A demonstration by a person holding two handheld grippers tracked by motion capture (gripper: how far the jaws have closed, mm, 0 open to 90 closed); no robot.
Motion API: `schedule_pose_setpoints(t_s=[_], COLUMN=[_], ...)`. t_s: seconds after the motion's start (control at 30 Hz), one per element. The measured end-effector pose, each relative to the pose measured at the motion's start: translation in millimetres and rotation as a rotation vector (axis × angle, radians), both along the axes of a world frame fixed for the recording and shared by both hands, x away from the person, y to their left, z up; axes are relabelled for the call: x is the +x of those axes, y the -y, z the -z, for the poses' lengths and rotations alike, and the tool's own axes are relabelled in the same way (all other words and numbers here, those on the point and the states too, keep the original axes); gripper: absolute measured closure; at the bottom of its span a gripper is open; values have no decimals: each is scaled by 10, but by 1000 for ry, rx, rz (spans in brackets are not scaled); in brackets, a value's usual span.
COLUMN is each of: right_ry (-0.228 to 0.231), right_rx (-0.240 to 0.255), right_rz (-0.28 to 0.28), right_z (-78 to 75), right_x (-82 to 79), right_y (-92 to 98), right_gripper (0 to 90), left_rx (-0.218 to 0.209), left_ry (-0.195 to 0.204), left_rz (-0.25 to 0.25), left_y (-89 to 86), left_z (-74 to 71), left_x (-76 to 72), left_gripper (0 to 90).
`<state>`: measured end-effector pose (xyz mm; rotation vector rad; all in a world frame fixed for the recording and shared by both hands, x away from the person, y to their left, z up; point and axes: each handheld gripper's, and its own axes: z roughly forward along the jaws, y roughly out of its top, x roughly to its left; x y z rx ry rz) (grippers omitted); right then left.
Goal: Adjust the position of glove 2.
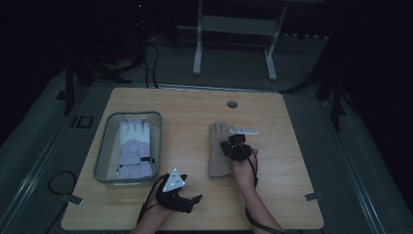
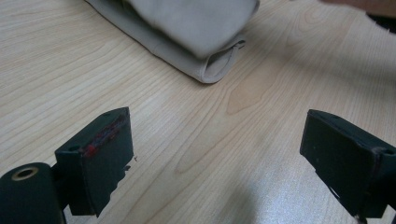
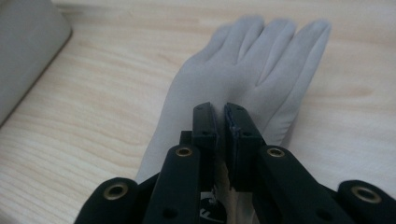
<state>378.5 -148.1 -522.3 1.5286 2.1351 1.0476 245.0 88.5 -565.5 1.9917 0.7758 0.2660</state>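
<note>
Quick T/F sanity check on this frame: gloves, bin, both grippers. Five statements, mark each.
1. One glove lies inside the clear bin. True.
2. The beige glove lies in the bin too. False: it lies flat on the table, right of the bin.
3. The left gripper is open with nothing between its fingers. True.
4. The right gripper stands wide open. False: its fingers are shut, just over the beige glove; whether they pinch fabric cannot be told.
5. The beige glove's fingertips point toward the person. False: they point toward the table's far edge.
</note>
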Motion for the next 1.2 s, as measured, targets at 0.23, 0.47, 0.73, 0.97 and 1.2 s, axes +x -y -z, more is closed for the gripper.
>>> schedule_pose_setpoints(t_s=[0.23, 0.47, 0.73, 0.97, 1.2], right_ry=[-6, -25, -29, 0, -42], right_rx=[-37, -75, -55, -65, -1], right_rz=[-17, -99, -174, -219, -310], right_z=[156, 213, 188, 43, -39], right_x=[4, -18, -103, -125, -150], right_y=[-8, -24, 4, 98, 243], right_gripper=[761, 745, 603, 320, 139], left_rx=[0, 10, 4, 9, -10], left_ry=[10, 5, -5, -2, -7], left_rz=[-5, -2, -3, -1, 12], left_y=[-12, 2, -2, -20, -11], left_z=[-10, 4, 11, 18, 4], left_x=[-1, -4, 3, 24, 39], left_gripper=[96, 96, 96, 97, 97])
